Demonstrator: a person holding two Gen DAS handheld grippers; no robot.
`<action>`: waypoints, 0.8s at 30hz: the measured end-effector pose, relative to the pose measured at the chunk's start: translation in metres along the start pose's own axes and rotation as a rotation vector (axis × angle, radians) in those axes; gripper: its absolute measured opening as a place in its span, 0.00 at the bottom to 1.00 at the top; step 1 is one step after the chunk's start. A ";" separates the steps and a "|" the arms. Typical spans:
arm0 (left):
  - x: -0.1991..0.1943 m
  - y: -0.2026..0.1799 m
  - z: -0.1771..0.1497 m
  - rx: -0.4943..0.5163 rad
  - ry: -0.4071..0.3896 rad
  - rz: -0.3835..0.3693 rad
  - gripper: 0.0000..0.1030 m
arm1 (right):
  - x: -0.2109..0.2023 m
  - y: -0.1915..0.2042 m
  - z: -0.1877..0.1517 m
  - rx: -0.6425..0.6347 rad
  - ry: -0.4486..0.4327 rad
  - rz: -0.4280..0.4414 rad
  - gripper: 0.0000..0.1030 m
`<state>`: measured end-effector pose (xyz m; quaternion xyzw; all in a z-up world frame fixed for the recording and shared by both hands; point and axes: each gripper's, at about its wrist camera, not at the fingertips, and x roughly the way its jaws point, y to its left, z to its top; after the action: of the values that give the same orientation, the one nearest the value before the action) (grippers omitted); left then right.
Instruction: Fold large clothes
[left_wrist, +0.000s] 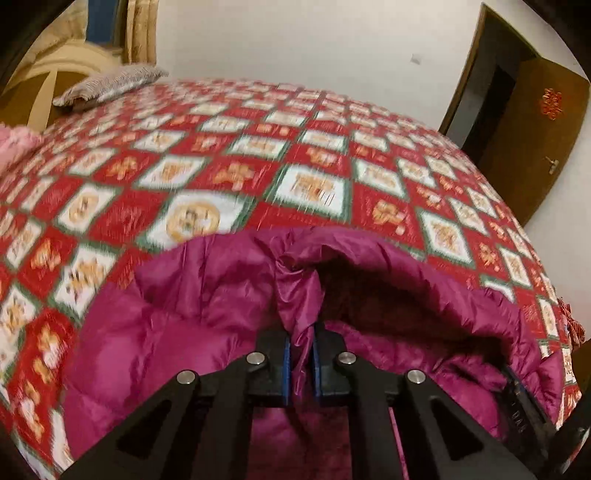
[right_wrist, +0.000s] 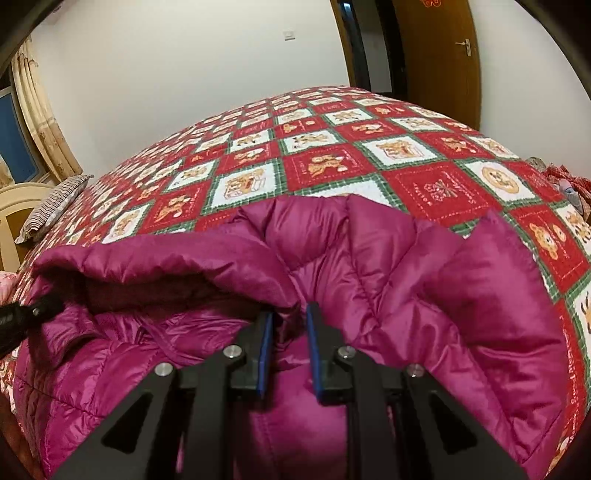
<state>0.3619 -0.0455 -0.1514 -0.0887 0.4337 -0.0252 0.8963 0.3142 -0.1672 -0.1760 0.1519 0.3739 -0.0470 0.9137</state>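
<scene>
Magenta puffer jacket (right_wrist: 424, 295) lies at the near edge of the bed, on the red-and-white patchwork quilt (right_wrist: 332, 162), with most of the quilt bare beyond it toward the far edge. The left gripper (left_wrist: 302, 350) has its blue pads drawn narrow, with a pinch of shiny jacket fabric gathered between them. The right gripper (right_wrist: 290, 347) stands a little wider, and a ridge of the same jacket sits in the gap; whether it truly clamps the cloth I cannot tell. Between the two pinches the fabric arches up into a dark hollow, so the garment looks lifted rather than flat. My judgement is that a fold is under way, with one part of the jacket being carried over the rest. The next move calls for both claws to travel together, keeping the cloth taut between them, and to lay the lifted edge squarely before letting go. The left view is smeared, suggesting motion.
</scene>
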 end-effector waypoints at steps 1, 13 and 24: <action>0.006 0.005 -0.004 -0.030 0.016 -0.004 0.08 | 0.000 0.000 0.000 0.001 0.000 0.001 0.18; 0.021 0.039 -0.023 -0.181 -0.055 -0.127 0.11 | -0.019 -0.013 0.010 -0.027 0.087 0.017 0.21; 0.020 0.040 -0.026 -0.177 -0.068 -0.127 0.11 | -0.057 -0.002 0.074 -0.007 -0.045 -0.010 0.29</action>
<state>0.3532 -0.0118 -0.1899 -0.1957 0.3970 -0.0406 0.8958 0.3226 -0.1933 -0.0870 0.1456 0.3540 -0.0536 0.9223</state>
